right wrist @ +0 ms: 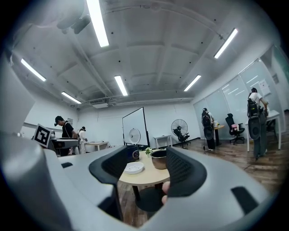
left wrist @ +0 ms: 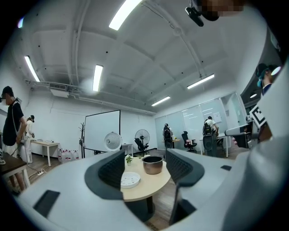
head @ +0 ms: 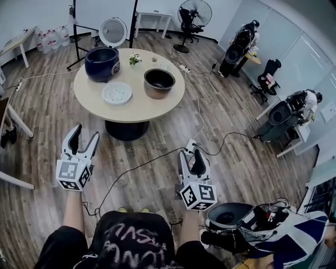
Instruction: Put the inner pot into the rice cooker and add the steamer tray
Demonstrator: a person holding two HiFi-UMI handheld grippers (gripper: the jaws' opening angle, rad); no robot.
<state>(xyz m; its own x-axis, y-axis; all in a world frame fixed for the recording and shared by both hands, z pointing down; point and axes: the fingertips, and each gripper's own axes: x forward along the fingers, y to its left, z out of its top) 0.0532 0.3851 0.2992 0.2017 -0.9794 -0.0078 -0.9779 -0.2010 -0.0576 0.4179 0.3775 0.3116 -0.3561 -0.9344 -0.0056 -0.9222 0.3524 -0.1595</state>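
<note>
Round pale worktop (head: 157,107) upper centre, on dark pedestal base. Small potted plant (head: 135,59) near its far edge. White floor fan (head: 113,31) just behind worktop; black pedestal fan (head: 195,13) at top, right of centre. Water bottles (head: 51,38) lined along wall, upper left. Black cable (head: 142,168) trails over wooden floor (head: 47,110). Person with backpack (head: 242,42) upper right, second person (head: 302,105) at right edge, black office chair (head: 268,76) between them.

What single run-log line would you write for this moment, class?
phase: not started | left gripper: open, empty | right gripper: open, empty | inner pot: on table, outside rice cooker | steamer tray: on table
</note>
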